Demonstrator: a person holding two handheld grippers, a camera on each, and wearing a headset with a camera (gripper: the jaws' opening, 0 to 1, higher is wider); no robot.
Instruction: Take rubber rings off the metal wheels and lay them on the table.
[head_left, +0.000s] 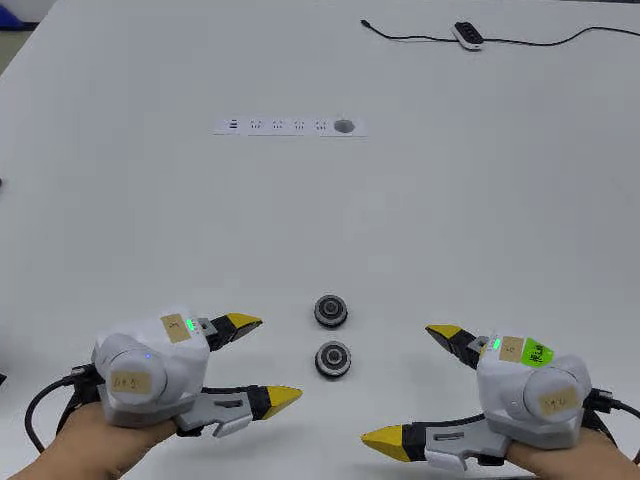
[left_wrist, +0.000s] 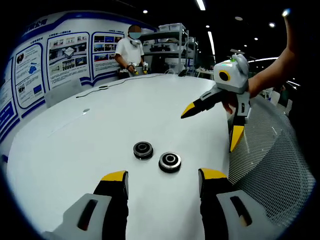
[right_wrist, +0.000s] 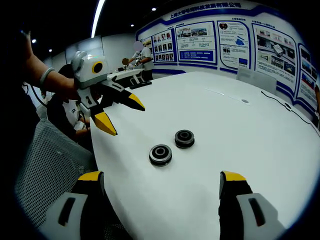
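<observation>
The left gripper sat near left, jaws spread wide and gripping nothing, yellow tips aimed right. Between the tools, two small metal wheels lay flat on the white table, bores pointing straight up: the far wheel and the near wheel, just apart, lined up near to far. Being round, neither had a long axis. Over at near right, the right gripper was agape too, empty, tips aimed left. Farther back a flush socket strip sat in the tabletop, and a small device on a black cable lay far right. Across the room, poster boards lined the wall, and a mesh chair back stood beside the table. Each wheel had a dark outer band, but whether that was rubber was too small to tell.
</observation>
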